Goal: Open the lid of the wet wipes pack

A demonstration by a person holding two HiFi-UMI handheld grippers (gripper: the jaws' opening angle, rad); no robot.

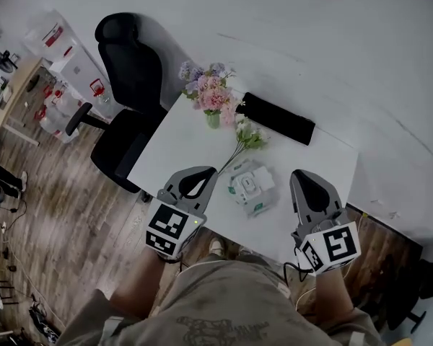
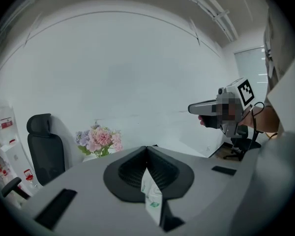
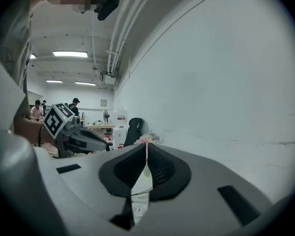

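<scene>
The wet wipes pack (image 1: 253,189) lies flat on the white table (image 1: 325,161), white with green print, its lid facing up. Both grippers hang above the table's near edge, one on each side of the pack and apart from it. My left gripper (image 1: 210,171) is shut with nothing in it; a strip of the pack (image 2: 151,194) shows through the slit behind its closed tips (image 2: 146,147). My right gripper (image 1: 298,174) is shut and empty too, its tips (image 3: 146,145) meeting, with the pack's lid (image 3: 137,209) seen below them.
A vase of pink and purple flowers (image 1: 211,96) stands at the table's far side, with a loose flower stem (image 1: 247,137) lying beside it. A flat black item (image 1: 278,118) lies behind the pack. A black office chair (image 1: 130,85) stands off the table's left. People stand far back (image 3: 39,107).
</scene>
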